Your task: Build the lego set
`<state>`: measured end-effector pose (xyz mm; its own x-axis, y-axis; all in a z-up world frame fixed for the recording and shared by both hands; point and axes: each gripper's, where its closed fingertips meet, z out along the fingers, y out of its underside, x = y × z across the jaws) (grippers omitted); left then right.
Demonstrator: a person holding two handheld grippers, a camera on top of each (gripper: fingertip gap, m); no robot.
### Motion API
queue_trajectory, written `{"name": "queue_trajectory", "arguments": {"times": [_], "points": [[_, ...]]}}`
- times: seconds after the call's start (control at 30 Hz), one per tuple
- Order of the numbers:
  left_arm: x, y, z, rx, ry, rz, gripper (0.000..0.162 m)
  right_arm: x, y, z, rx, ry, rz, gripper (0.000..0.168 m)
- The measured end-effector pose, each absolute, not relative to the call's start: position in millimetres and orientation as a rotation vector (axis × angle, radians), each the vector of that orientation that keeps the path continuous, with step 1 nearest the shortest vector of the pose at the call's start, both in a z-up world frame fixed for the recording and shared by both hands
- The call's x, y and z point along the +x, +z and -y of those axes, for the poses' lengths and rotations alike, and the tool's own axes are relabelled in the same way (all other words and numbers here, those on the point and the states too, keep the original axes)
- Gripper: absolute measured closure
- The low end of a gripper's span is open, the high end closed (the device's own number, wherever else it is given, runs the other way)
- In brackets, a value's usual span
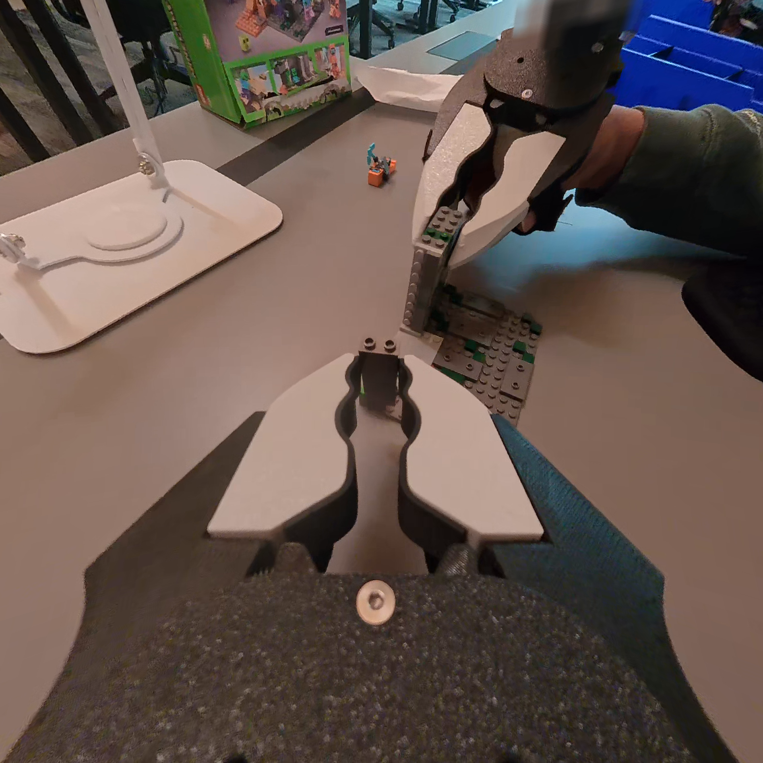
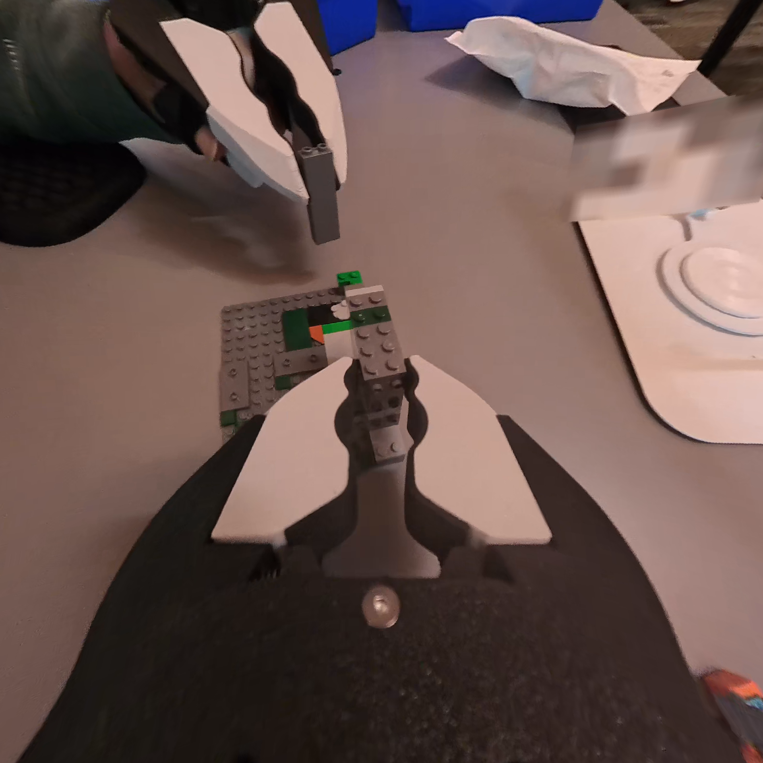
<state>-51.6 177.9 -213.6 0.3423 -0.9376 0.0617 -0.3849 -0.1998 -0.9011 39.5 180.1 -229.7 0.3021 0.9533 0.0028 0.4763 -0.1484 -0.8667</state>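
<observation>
The lego build [image 2: 264, 351] sits flat on the grey table [image 1: 289, 289]: a dark grey studded baseplate patched with dark and bright green plates, smooth grey tiles, one small orange piece and a white bit near its far edge. From one edge of the baseplate rises a narrow wall [image 2: 377, 351] of light and dark grey bricks crossed by a green band, its studded face turned up toward the right wrist view. The right tool [image 2: 377, 363] is closed on the upper end of this wall, white fingers pressing on both sides. The left tool [image 1: 377, 361] is closed on a tall dark grey column brick [image 2: 322, 194] with two studs on top; it hangs upright in the air above the table, just beyond the baseplate's far edge, apart from the wall. Farther from the baseplate lie a small orange and teal figure [image 1: 380, 167], the green set box [image 1: 276, 58], a crumpled white paper [image 2: 557, 66], and, off to the side, a white stand base [image 1: 124, 247].
</observation>
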Motion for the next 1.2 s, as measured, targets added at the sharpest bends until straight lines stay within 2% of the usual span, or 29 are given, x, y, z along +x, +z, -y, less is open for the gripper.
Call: {"name": "queue_trajectory", "arguments": {"times": [0.53,0.6,0.7,0.8,0.9,1.2], "points": [[-36,-220,-185,-1.696,-0.897,-1.304,0.146,35,-228,-170,-1.688,0.847,1.4,0.15],[-33,-219,-183,-1.674,-0.919,-1.327,0.145,34,-221,-169,-1.677,0.862,1.385,0.142],[-28,-217,-168,-1.614,-1.013,-1.422,0.146,31,-196,-166,-1.617,0.865,1.397,0.141],[-24,-210,-147,-1.532,-1.166,-1.532,0.146,18,-173,-154,-1.534,0.825,1.543,0.147],[-22,-206,-125,-1.463,-1.278,-1.665,0.145,-3,-160,-138,-1.462,0.759,1.745,0.142],[-33,-193,-86,-1.339,-1.491,-1.883,0.146,-40,-164,-100,-1.308,0.571,2.12,0.139]]}}
